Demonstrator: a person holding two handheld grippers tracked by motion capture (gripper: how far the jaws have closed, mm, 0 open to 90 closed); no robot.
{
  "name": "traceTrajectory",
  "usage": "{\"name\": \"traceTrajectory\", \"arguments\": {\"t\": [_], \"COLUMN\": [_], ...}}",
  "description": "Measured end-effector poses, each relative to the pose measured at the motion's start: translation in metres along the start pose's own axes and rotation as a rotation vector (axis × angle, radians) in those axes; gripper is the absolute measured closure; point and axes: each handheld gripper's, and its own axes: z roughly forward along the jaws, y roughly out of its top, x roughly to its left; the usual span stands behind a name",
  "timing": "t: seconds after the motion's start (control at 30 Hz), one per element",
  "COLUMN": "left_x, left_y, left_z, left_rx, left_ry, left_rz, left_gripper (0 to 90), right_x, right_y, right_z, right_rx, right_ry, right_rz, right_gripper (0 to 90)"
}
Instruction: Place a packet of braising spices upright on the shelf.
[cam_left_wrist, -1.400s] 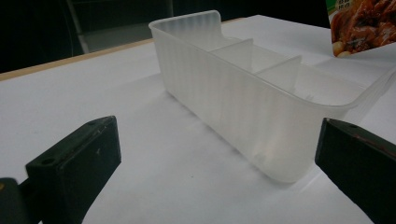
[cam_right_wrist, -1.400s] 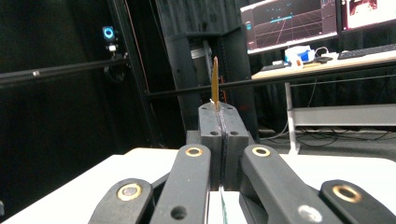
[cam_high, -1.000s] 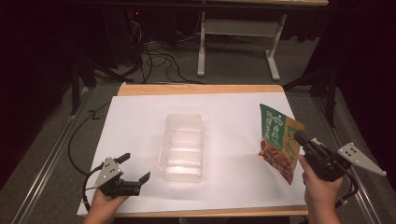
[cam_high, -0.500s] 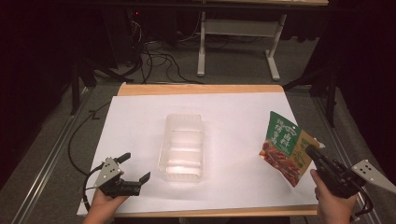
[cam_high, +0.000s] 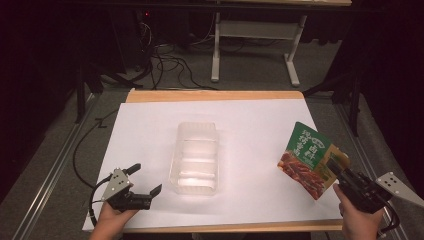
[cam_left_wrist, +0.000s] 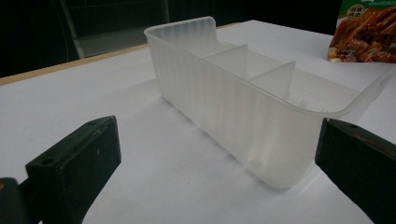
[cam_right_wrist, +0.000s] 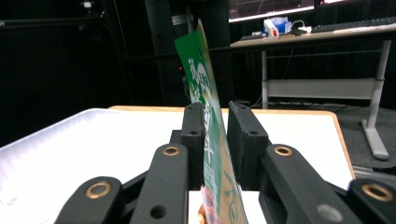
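Observation:
A clear plastic tray (cam_high: 196, 157) with dividers stands in the middle of the white sheet; its near end wall (cam_left_wrist: 243, 116) fills the left gripper view. My left gripper (cam_high: 146, 181) rests open near the front left, just left of the tray's near end, nothing between its jaws. A green snack packet (cam_high: 311, 159) with a picture of brown food is lifted at the right edge of the table. My right gripper (cam_high: 341, 173) is shut on the packet's corner. In the right gripper view the packet (cam_right_wrist: 208, 100) stands edge-on between the two black jaws.
The white sheet (cam_high: 260, 130) covers the wooden table (cam_high: 215, 95). Behind the table a white-legged desk frame (cam_high: 290, 55) and cables (cam_high: 155, 60) lie on the dark floor. A desk with a monitor (cam_right_wrist: 280, 9) shows far off.
My right gripper has carried the snack packet toward the right and nearer the front edge, tilting it. The left gripper has stayed put and open.

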Motion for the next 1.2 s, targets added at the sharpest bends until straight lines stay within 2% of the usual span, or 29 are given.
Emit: {"name": "traceTrajectory", "arguments": {"t": [0.1,0.23,0.3,0.33,0.43,0.77,0.93,1.03,1.2], "left_x": [0.000,0.000,-0.001,-0.001,-0.001,-0.001,0.000,0.000,0.000], "left_y": [0.000,0.000,0.000,0.000,0.000,0.001,0.000,0.000,0.001], "left_z": [0.000,0.000,0.001,0.001,0.001,0.001,0.002,0.002,0.002], "left_rx": [-0.008,-0.007,-0.009,-0.006,-0.005,-0.010,-0.001,-0.003,-0.011], "left_ry": [-0.001,-0.003,-0.005,-0.006,-0.006,-0.007,-0.010,-0.015,-0.014], "left_rz": [-0.008,-0.011,-0.011,-0.010,-0.009,-0.013,-0.008,-0.006,-0.009], "left_gripper": [0.8,0.8,0.8,0.8,0.8,0.8,0.8,0.7,0.7], "right_x": [-0.003,-0.005,-0.006,-0.006,-0.009,-0.013,-0.012,-0.011,-0.007], "right_y": [-0.005,-0.008,-0.014,-0.014,-0.020,-0.026,-0.026,-0.025,-0.024], "right_z": [0.005,0.009,0.015,0.015,0.021,0.025,0.026,0.026,0.025], "right_rx": [0.031,0.057,0.123,0.123,0.176,0.235,0.246,0.252,0.264], "right_ry": [0.005,0.010,0.001,0.001,0.004,0.003,-0.002,0.023,0.013], "right_rz": [-0.003,-0.001,-0.021,-0.021,-0.025,-0.026,-0.024,-0.029,-0.034], "right_gripper": [71.4,68.5,66.0,66.0,64.7,71.2,80.3,85.1,90.0]}}
